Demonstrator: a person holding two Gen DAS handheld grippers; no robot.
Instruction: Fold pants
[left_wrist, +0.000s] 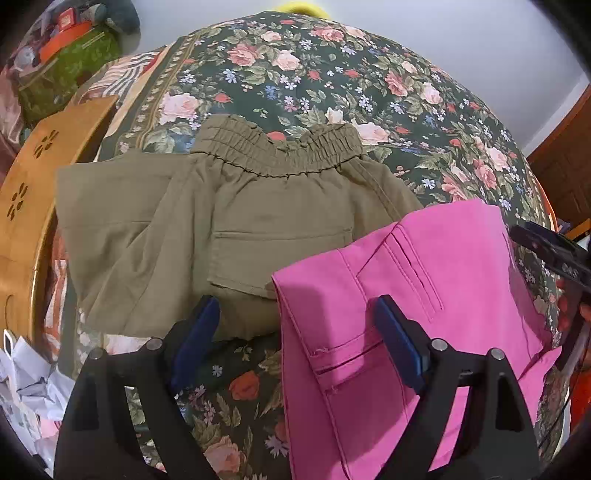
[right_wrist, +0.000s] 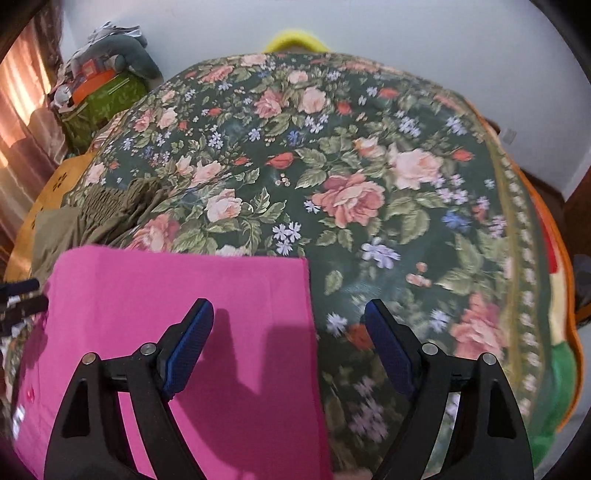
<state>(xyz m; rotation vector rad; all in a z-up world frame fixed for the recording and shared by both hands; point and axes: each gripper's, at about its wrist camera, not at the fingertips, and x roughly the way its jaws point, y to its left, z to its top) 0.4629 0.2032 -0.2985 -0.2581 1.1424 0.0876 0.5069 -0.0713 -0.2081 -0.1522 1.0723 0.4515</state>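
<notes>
Folded pink pants (left_wrist: 424, 295) lie on the floral bedspread (left_wrist: 314, 85), with welt pockets showing. My left gripper (left_wrist: 295, 343) is open and empty, hovering over their left edge. Olive pants (left_wrist: 221, 229) with an elastic waistband lie folded just beyond, partly under the pink pair. In the right wrist view the pink pants (right_wrist: 184, 314) fill the lower left, and my right gripper (right_wrist: 288, 343) is open and empty above their right edge. The olive pants (right_wrist: 92, 214) show at the left. The right gripper's black tip (left_wrist: 550, 254) shows at the right of the left wrist view.
A wooden board with flower cutouts (left_wrist: 33, 192) lies at the bed's left. A green bundle and clutter (left_wrist: 66, 70) sit at the far left. Crumpled pale cloth (left_wrist: 29, 387) lies at the lower left. The bedspread (right_wrist: 369, 184) stretches to the right, and its orange edge (right_wrist: 554, 258) drops off there.
</notes>
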